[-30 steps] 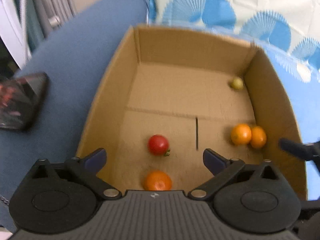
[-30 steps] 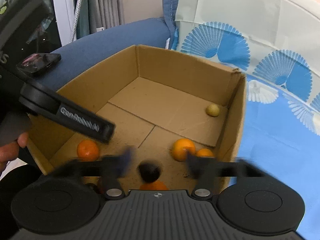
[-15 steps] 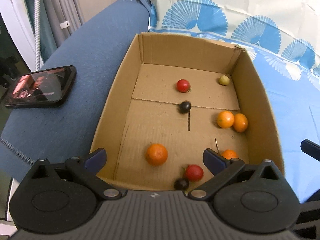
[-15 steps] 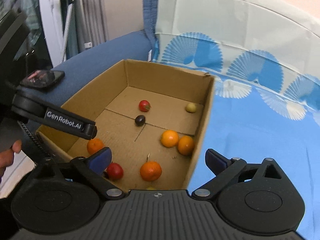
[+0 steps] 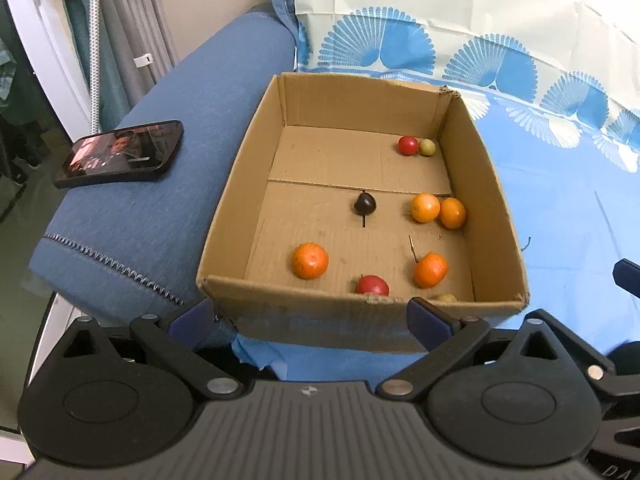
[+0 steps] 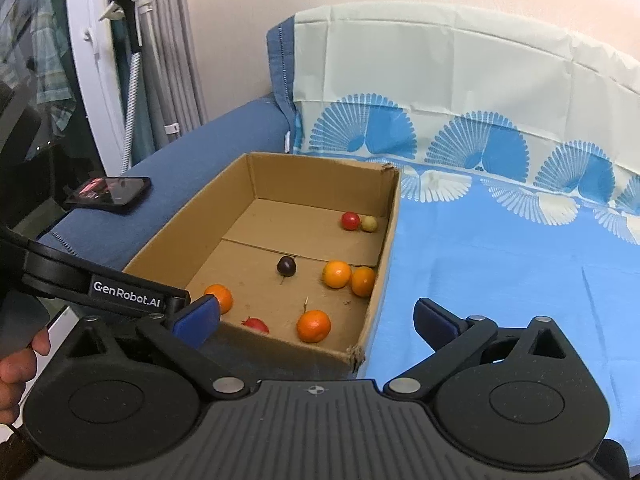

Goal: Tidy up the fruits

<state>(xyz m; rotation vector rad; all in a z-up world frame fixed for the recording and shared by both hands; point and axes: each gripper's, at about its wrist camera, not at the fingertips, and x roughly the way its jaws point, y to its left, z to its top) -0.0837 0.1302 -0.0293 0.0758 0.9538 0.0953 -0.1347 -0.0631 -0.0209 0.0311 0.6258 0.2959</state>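
Observation:
An open cardboard box (image 5: 224,216) holds several oranges, such as one at the left (image 5: 310,261) and a pair at the right (image 5: 425,207). A dark plum (image 5: 365,204) lies mid-floor. One red tomato (image 5: 408,145) touches a small yellow fruit (image 5: 427,147) in the far right corner, and another red tomato (image 5: 372,285) lies by the near wall. My left gripper (image 5: 310,316) hangs open in front of the box's near wall. My right gripper (image 6: 316,316) is above the near right corner, its jaws opening with nothing between them.
The box (image 6: 180,232) stands on a blue patterned cloth (image 6: 500,280) against a blue sofa armrest (image 5: 160,200). A phone (image 5: 120,154) lies on the armrest. Curtains and a white frame stand at the left. A person's hand (image 6: 16,364) holds the left gripper.
Both grippers have drawn back and up out of the box. The right jaws spread wider and the dark fruit left them. A red tomato rolled to the far right corner.

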